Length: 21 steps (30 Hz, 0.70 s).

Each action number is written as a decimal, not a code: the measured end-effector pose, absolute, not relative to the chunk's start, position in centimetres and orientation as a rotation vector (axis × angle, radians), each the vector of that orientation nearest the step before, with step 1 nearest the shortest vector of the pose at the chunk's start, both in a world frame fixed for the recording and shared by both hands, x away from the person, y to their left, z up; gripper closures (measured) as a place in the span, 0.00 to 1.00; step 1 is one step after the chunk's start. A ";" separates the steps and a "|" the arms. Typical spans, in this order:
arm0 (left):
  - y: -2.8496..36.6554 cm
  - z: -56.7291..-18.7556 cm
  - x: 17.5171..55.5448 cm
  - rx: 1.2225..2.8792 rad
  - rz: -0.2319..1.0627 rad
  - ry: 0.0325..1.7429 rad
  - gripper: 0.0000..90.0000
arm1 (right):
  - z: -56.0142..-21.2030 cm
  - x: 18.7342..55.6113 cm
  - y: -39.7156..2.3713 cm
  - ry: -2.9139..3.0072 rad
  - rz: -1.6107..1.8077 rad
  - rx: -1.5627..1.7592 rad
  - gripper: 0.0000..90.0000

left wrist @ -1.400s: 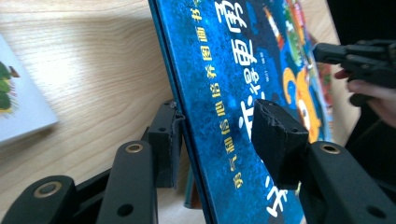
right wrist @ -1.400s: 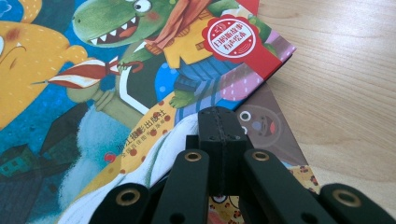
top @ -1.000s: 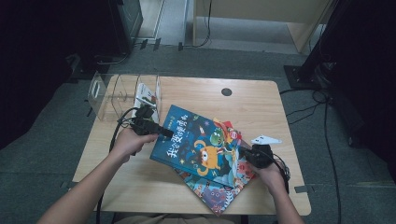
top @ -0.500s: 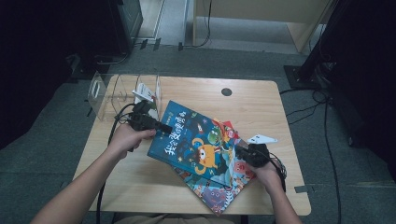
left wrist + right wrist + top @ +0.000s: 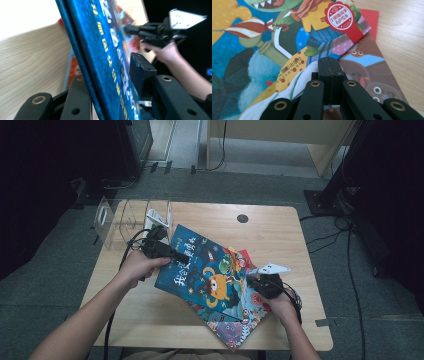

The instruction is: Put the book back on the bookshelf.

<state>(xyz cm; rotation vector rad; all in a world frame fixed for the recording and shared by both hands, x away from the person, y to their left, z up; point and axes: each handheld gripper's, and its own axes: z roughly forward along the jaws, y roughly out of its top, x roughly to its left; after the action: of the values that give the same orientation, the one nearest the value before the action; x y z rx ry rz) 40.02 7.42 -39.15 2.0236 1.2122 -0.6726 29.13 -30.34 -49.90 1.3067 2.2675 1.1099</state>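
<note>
A blue picture book [image 5: 205,270] with cartoon monsters lies aslant on top of other picture books [image 5: 235,325] on the wooden table [image 5: 285,240]. My left gripper [image 5: 172,254] is at its upper left edge. In the left gripper view the book's spine [image 5: 100,50] runs between the jaws, which have just been closing, and one pad [image 5: 141,72] lies against the cover. My right gripper [image 5: 252,282] is shut with nothing in it, its tips [image 5: 329,62] down on the blue book's cover [image 5: 249,50] near the right corner.
A clear acrylic book stand [image 5: 125,217] sits at the table's far left corner, just behind the left hand. A red book [image 5: 246,256] peeks out under the stack. A round cable hole [image 5: 242,218] lies near the back edge. Cables trail off both sides.
The left gripper has crept slightly right along the blue book's upper left edge, and that edge now sits a bit higher. The right gripper has stayed on the cover.
</note>
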 end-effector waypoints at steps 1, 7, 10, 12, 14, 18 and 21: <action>7.4 -39.1 40.0 2.026 -0.672 1.211 0.72 | -49.9 29.1 -30.3 2.274 1.114 1.296 1.00; 7.8 -38.8 40.2 2.005 -0.691 1.220 0.73 | -49.9 29.3 -30.0 2.280 1.121 1.283 1.00; 8.2 -38.6 40.3 1.996 -0.710 1.230 0.76 | -50.0 29.5 -29.5 2.287 1.127 1.272 1.00; 8.3 -38.5 40.3 2.006 -0.710 1.230 0.77 | -50.0 29.6 -29.4 2.290 1.128 1.268 1.00; 8.4 -38.4 40.3 1.999 -0.718 1.236 0.79 | -50.0 29.7 -29.2 2.297 1.131 1.258 1.00; 8.5 -38.0 40.4 1.988 -0.730 1.234 0.80 | -49.9 29.8 -29.1 2.305 1.133 1.255 1.00; 8.4 -37.6 40.4 2.004 -0.722 1.227 0.82 | -49.9 29.9 -29.0 2.307 1.130 1.244 1.00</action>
<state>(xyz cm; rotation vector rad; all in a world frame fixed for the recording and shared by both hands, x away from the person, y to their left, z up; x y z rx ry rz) 40.45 8.39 -37.57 2.0043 1.2274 -0.7216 29.93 -28.96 -49.95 1.2443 2.3075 1.1301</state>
